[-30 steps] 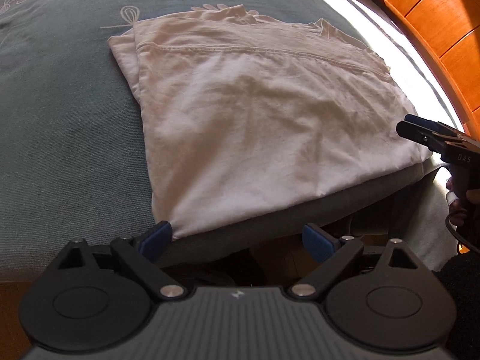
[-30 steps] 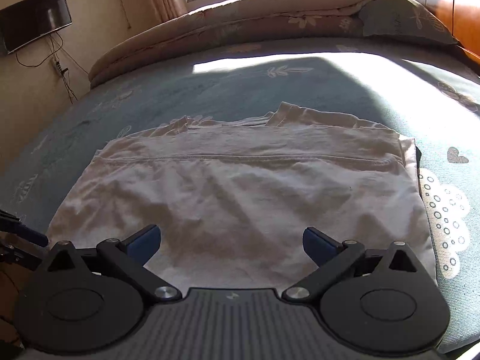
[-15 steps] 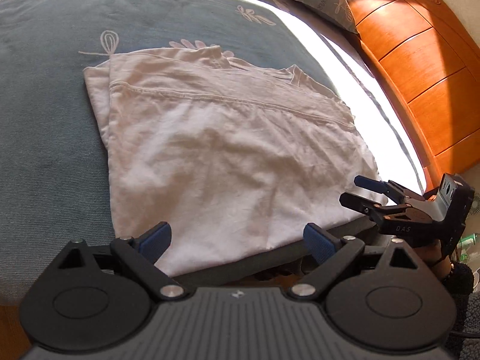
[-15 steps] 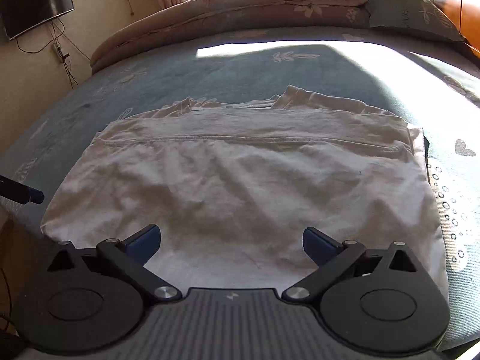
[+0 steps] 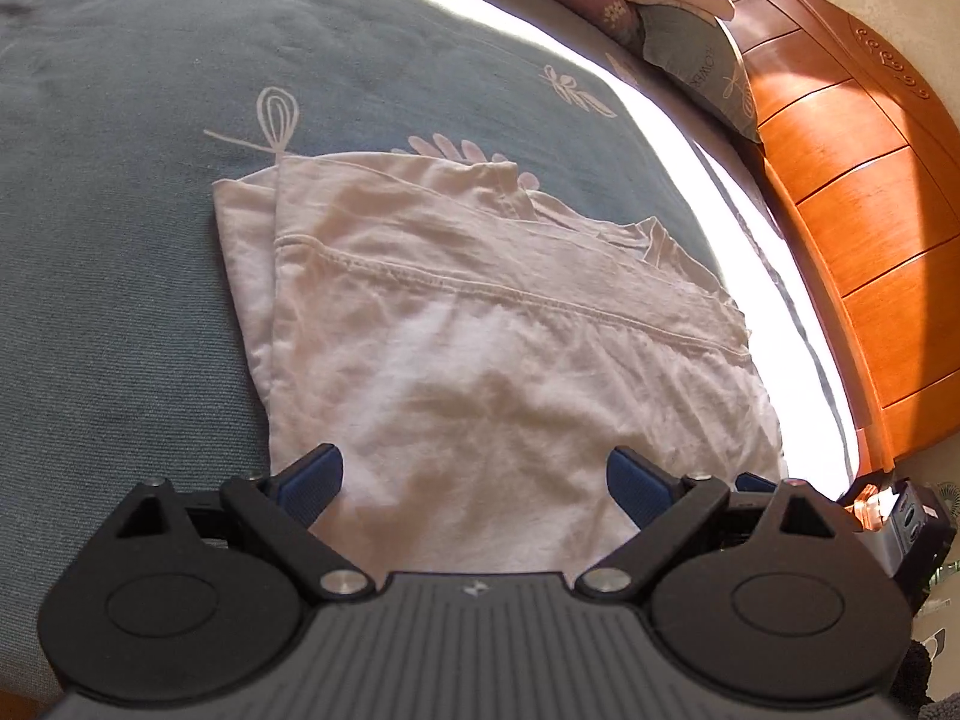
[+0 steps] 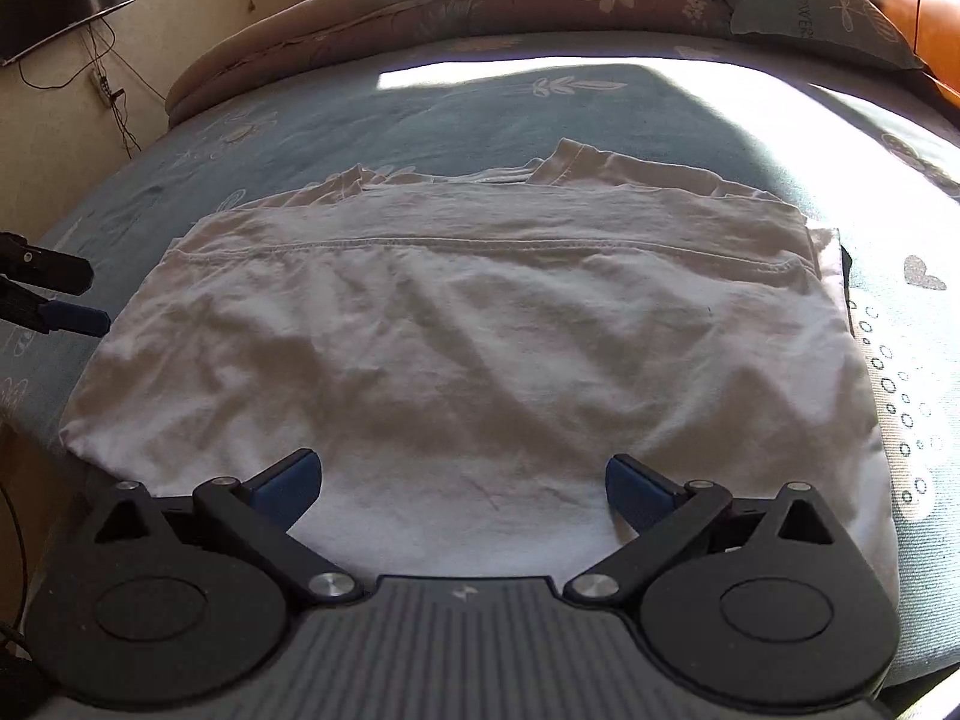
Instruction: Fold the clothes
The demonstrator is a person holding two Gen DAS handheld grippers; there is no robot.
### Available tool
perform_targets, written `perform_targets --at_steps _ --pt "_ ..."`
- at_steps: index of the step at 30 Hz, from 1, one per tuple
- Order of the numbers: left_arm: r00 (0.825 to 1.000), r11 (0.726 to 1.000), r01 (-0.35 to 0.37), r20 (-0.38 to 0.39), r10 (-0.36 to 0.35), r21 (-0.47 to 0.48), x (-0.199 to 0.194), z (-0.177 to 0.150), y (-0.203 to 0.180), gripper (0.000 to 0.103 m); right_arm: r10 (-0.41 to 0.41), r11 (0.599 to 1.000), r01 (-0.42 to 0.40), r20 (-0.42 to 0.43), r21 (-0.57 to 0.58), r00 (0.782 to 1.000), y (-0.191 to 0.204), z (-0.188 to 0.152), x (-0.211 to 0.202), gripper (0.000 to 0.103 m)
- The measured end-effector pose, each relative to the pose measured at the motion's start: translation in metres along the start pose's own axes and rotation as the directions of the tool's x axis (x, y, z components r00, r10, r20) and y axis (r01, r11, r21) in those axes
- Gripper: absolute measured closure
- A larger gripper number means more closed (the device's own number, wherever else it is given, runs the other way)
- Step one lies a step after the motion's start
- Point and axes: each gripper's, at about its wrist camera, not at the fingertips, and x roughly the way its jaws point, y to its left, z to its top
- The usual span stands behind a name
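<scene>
White T-shirt (image 6: 480,348) lies doubled on bed (image 6: 600,114): thin, limp cotton. My left gripper (image 5: 474,480) and right gripper (image 6: 462,483) spread wide, empty; grip near-edge corners.

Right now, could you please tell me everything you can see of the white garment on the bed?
The white garment looks like thin, soft, creased cotton. It lies flat and already folded on the blue-grey bedspread, its layers stacked and an under-layer peeping out at one side. A stitched hem runs across it; beyond that, a ribbed edge, perhaps a neckline or sleeve, pokes out. Its near edge lies along the edge of the bed. The left gripper and right gripper are both open by that edge, gripping nothing.
</scene>
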Motion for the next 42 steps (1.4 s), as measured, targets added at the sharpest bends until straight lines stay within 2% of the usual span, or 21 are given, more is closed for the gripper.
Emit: perform_targets --at_steps 2,6,9,12,13,14,16,22,25,27,29,32,36,39,42 --pt "1.000 1.000 0.023 0.005 -0.023 -0.012 0.002 0.001 0.001 0.009 0.011 1.000 -0.011 0.023 -0.006 1.000 0.001 0.002 -0.007 0.000" --pt "0.985 0.987 0.164 0.061 -0.163 -0.009 -0.001 0.013 -0.015 0.008 0.075 0.997 -0.072 0.081 -0.034 0.994 0.007 0.017 -0.016 0.000" --pt "0.982 0.984 0.181 0.052 -0.180 -0.002 0.019 0.021 -0.026 0.008 0.135 0.989 -0.129 0.099 -0.070 0.986 0.020 0.036 -0.005 0.000" --pt "0.993 0.993 0.114 -0.001 -0.114 -0.015 0.044 0.021 -0.023 0.009 0.144 0.988 -0.139 0.075 -0.069 0.987 0.028 0.045 0.015 0.000" --pt "0.991 0.991 0.135 0.015 -0.135 0.003 0.044 0.018 -0.023 0.002 0.142 0.989 -0.138 0.060 -0.055 0.988 0.028 0.045 0.022 0.000" --pt "0.988 0.988 0.151 0.013 -0.151 0.009 0.044 0.017 -0.022 0.001 0.145 0.989 -0.144 0.044 -0.033 0.988 0.026 0.041 0.026 0.000" --pt "0.987 0.987 0.160 0.015 -0.161 0.031 0.044 0.014 -0.021 0.001 0.151 0.988 -0.151 0.025 0.002 0.988 0.023 0.033 0.034 0.000" --pt "0.980 0.981 0.193 0.045 -0.194 0.037 0.042 0.010 -0.016 0.001 0.149 0.989 -0.149 0.058 -0.003 0.987 0.023 0.025 0.033 0.000" --pt "0.983 0.983 0.178 0.035 -0.179 0.046 0.042 0.012 -0.019 0.001 0.157 0.987 -0.159 0.071 0.013 0.985 0.020 0.024 0.033 0.000" --pt "0.991 0.990 0.130 0.018 -0.131 0.061 0.039 0.014 -0.027 0.001 0.163 0.986 -0.165 0.080 0.024 0.983 0.018 0.024 0.033 0.000" --pt "0.996 0.990 0.081 0.037 -0.085 0.114 0.031 0.015 -0.036 0.001 0.167 0.985 -0.170 0.086 0.031 0.982 0.017 0.024 0.033 0.000" --pt "0.990 0.985 0.087 0.093 -0.102 0.151 0.010 0.018 -0.040 0.001 0.160 0.987 -0.162 0.083 0.022 0.984 0.019 0.024 0.034 0.000" --pt "0.986 0.992 0.061 0.150 -0.077 0.107 -0.011 0.026 -0.021 0.001 0.143 0.990 -0.144 0.079 0.006 0.987 0.023 0.024 0.035 0.000" --pt "0.987 0.999 0.024 0.161 -0.030 0.040 -0.018 0.029 0.000 0.001 0.130 0.992 -0.130 0.075 -0.008 0.989 0.025 0.024 0.035 0.000" --pt "0.986 0.999 0.030 0.163 -0.024 -0.039 -0.021 0.023 0.021 0.001 0.123 0.992 -0.122 0.074 -0.014 0.990 0.027 0.024 0.035 0.000"
